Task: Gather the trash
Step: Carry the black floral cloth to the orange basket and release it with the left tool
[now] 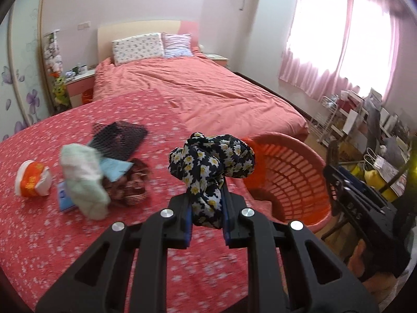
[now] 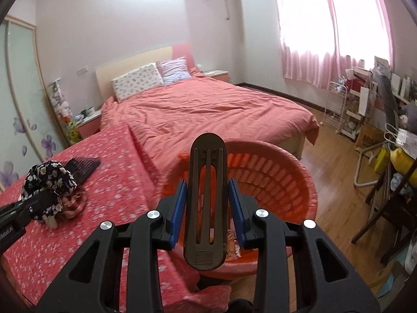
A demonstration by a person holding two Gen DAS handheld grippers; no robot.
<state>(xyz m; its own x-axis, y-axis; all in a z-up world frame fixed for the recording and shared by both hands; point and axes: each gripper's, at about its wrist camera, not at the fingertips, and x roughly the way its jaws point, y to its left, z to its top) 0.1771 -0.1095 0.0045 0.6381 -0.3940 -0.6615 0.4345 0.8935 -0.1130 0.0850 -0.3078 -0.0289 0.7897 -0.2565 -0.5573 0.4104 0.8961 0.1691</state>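
A left gripper (image 1: 207, 208) clamps a bunched black cloth printed with white and yellow daisies (image 1: 211, 161) between its blue-padded fingers (image 1: 188, 219), lifting it above a tabletop covered in a red cloth with small white flowers (image 1: 78, 247). The fingers are closed tightly on the lower folds of the cloth, whose upper part bulges out above them, close to the tabletop's right edge.

Just beyond that edge stands a round orange plastic basket with slotted walls (image 1: 292, 174). Over the basket, the right gripper (image 2: 207, 214) frames a flat, dark brown plastic piece with long slots and a rounded tip (image 2: 206, 198), standing upright between its blue pads; narrow gaps show on both sides, so whether the fingers (image 2: 178, 208) actually press on it cannot be told. Some light-coloured scraps lie at the basket's bottom, partly hidden.

Toward the tabletop's left edge lie a crumpled red-and-white paper wrapper (image 1: 32, 178), a pale green folded cloth (image 1: 84, 180), a small blue packet (image 1: 65, 198), a light blue paper piece (image 1: 114, 168), a brown patterned bundle (image 1: 133, 185) and, farther back, a black mesh sheet (image 1: 117, 137). Behind the tabletop is a bed with a coral quilt (image 1: 198, 88), and pink curtains (image 1: 338, 34) cover a bright window.
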